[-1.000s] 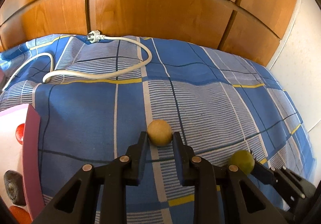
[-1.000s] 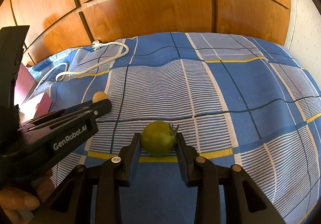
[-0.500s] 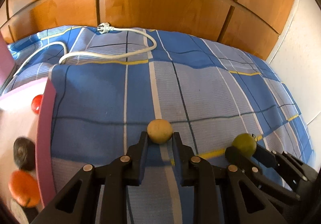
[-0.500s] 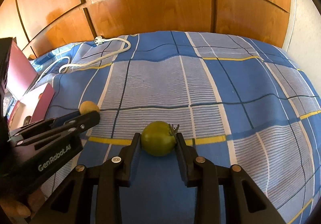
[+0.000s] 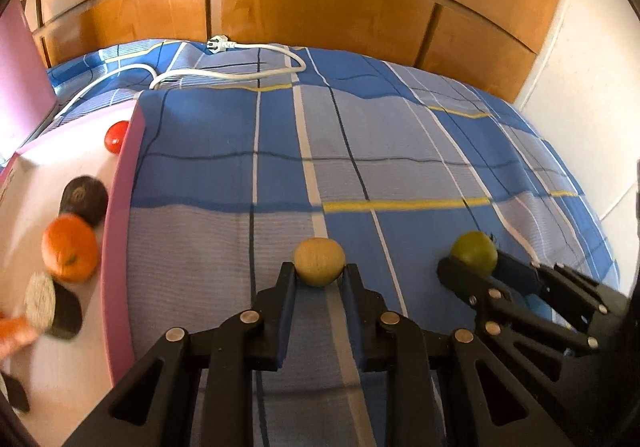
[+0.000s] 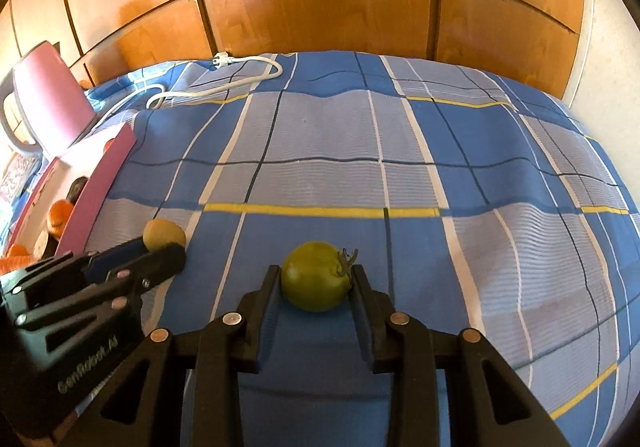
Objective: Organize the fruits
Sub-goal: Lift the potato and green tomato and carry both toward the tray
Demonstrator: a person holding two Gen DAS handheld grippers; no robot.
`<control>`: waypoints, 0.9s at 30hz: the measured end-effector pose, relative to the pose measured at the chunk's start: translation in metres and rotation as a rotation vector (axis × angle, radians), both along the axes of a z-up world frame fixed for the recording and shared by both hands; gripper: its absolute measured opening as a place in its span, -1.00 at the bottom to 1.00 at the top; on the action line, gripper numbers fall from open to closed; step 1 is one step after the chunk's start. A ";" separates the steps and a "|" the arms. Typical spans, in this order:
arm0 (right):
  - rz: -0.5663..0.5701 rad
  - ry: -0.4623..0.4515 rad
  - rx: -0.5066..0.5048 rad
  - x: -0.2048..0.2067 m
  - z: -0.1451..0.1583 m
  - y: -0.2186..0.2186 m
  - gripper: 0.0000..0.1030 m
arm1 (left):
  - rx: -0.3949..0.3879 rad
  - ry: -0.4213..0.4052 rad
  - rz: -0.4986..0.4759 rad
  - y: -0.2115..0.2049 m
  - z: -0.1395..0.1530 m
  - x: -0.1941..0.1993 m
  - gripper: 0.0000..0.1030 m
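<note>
The pink open-topped cardboard box (image 5: 120, 215) lies left of both grippers. The left gripper (image 5: 319, 275), nearer it, clamps the round tan fruit (image 5: 319, 261); the right gripper (image 6: 315, 279) clamps the green tomato (image 6: 314, 275).

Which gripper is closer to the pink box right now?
Left. The left gripper, shut on the tan fruit, sits just right of the pink box. The right gripper, holding the green tomato, is farther right, beyond the left one.
</note>
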State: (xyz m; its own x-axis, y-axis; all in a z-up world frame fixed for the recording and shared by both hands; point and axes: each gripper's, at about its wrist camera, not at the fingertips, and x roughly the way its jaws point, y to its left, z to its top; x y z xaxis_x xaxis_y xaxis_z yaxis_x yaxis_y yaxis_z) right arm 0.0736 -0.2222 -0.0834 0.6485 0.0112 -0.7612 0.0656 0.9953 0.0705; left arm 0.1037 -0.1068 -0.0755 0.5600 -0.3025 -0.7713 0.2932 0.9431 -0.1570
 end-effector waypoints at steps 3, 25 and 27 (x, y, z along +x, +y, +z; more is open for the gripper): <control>0.002 0.000 -0.003 -0.008 0.000 0.001 -0.34 | -0.002 -0.001 -0.008 0.001 0.001 -0.011 -0.54; 0.027 0.013 -0.008 -0.037 -0.001 0.011 -0.34 | -0.031 -0.082 -0.024 0.011 0.039 -0.056 -0.54; 0.026 0.017 -0.010 -0.037 -0.001 0.011 -0.34 | -0.035 -0.087 -0.022 0.013 0.040 -0.058 -0.54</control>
